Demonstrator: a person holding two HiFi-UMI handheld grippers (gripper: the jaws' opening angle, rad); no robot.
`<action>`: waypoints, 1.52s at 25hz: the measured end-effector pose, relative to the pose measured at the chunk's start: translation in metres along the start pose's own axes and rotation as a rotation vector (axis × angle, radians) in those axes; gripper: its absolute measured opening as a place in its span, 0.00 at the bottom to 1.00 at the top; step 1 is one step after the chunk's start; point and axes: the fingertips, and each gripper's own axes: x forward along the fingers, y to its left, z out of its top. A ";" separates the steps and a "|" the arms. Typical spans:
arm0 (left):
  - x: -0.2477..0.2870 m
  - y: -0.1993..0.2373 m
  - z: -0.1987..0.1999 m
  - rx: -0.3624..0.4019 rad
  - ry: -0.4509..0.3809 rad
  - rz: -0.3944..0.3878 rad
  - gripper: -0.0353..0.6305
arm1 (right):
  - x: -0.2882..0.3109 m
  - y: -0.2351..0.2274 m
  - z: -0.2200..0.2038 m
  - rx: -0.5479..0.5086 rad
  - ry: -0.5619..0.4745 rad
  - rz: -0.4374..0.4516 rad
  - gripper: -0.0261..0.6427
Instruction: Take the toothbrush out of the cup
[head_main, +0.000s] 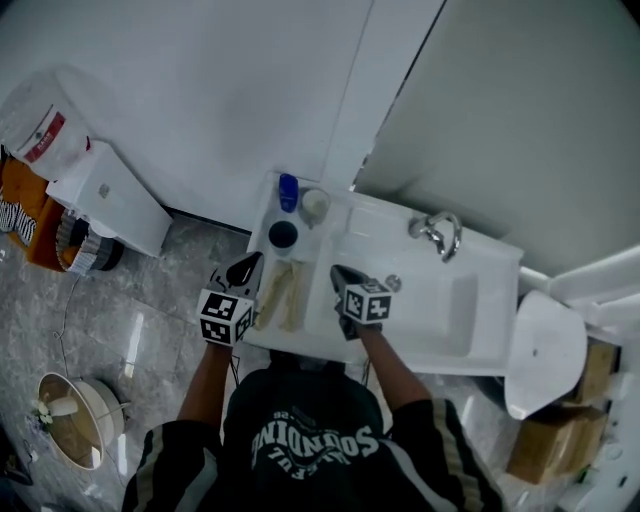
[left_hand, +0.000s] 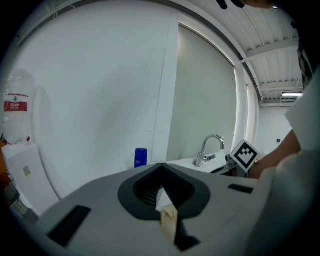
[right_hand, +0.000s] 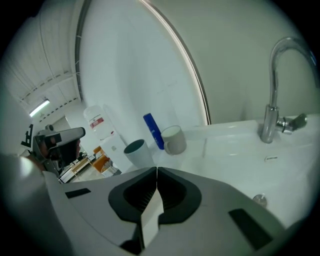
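Hovering at sink (head_main: 440, 312) | left gripper (head_main: 245, 268), right gripper (head_main: 345, 278): jaws together, empty | 2 cups: teal cup (right_hand: 136, 151), grey cup (right_hand: 174, 139) | 1 bottle (right_hand: 153, 131)

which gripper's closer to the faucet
Right. The right gripper is over the sink, at its near left part, short of the faucet; the left gripper is farther off, at the sink's left edge.

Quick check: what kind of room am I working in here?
Most likely a bathroom: a white sink with a chrome tap, plus a cup and a blue bottle on its ledge.
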 end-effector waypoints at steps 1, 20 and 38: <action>0.003 -0.004 0.003 0.004 -0.003 -0.005 0.05 | -0.007 -0.003 0.008 -0.008 -0.023 -0.005 0.04; 0.059 -0.121 0.058 0.086 -0.061 -0.149 0.05 | -0.171 -0.035 0.111 -0.281 -0.452 -0.125 0.04; 0.079 -0.182 0.067 0.119 -0.084 -0.220 0.05 | -0.230 -0.074 0.093 -0.275 -0.495 -0.202 0.03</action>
